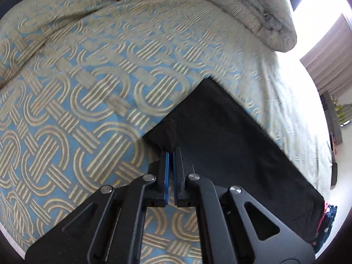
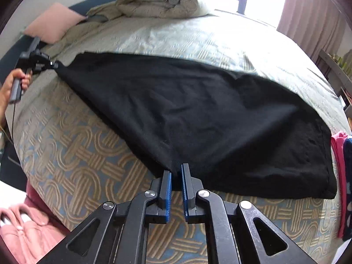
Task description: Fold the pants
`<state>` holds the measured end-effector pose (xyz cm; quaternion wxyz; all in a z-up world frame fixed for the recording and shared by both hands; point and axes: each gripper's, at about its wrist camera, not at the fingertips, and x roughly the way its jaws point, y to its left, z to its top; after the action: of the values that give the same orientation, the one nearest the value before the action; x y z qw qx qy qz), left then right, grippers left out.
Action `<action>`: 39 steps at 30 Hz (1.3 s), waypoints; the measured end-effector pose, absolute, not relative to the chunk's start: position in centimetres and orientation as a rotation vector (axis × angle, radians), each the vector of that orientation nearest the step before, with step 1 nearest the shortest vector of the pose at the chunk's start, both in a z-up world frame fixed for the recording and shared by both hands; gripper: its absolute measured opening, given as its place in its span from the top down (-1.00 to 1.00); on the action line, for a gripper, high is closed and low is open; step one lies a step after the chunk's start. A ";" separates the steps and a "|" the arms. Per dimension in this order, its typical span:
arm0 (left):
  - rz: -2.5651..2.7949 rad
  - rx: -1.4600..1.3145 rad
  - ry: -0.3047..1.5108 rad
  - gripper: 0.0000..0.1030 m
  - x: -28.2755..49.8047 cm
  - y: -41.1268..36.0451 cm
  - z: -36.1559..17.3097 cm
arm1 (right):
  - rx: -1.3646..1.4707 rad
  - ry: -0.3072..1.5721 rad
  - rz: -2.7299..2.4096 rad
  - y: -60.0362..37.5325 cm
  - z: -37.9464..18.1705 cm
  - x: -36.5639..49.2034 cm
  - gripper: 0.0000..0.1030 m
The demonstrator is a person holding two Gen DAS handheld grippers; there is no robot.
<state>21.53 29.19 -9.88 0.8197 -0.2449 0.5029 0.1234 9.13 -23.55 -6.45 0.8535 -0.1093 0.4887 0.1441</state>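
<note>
Black pants [image 2: 198, 114] flat, stretched on bedspread [image 2: 77, 154] — left gripper [image 1: 171, 149] and right gripper [image 2: 176, 171] pinch corners.

From where I steer, the patterned bedspread [image 2: 72, 154] lies bare and flat to the left of the black pants [image 2: 198, 114], so a gripper could pass there. Another bare strip runs beyond the pants toward the window. A rolled duvet [image 2: 162, 0] and a pink pillow [image 2: 52, 22] block the head of the bed. Pink and navy clothes [image 2: 343, 176] crowd the right edge, touching the pants.
</note>
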 end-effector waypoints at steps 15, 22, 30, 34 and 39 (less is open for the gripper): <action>0.289 -0.690 0.929 0.82 19.5 33.5 -9.7 | -0.151 1.052 0.326 -24.8 -6.7 6.7 0.76; 0.232 -0.684 0.943 0.82 19.1 32.9 -9.1 | -0.119 1.010 0.310 -24.5 -5.8 7.4 0.68; 0.028 -0.589 1.004 0.76 25.0 26.8 -7.6 | -0.080 0.988 0.283 -24.4 -5.0 8.8 0.59; 0.027 -0.547 1.066 0.68 29.7 24.3 -9.1 | -0.068 0.989 0.261 -24.5 -5.1 9.1 0.54; 0.026 -0.538 1.068 0.70 33.9 23.2 -11.1 | -0.038 1.020 0.203 -25.5 -5.7 10.5 0.52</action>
<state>33.89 23.20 -11.05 0.8265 -0.2535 0.5026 0.0124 10.51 -25.49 -5.72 0.8676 -0.0179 0.4874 0.0970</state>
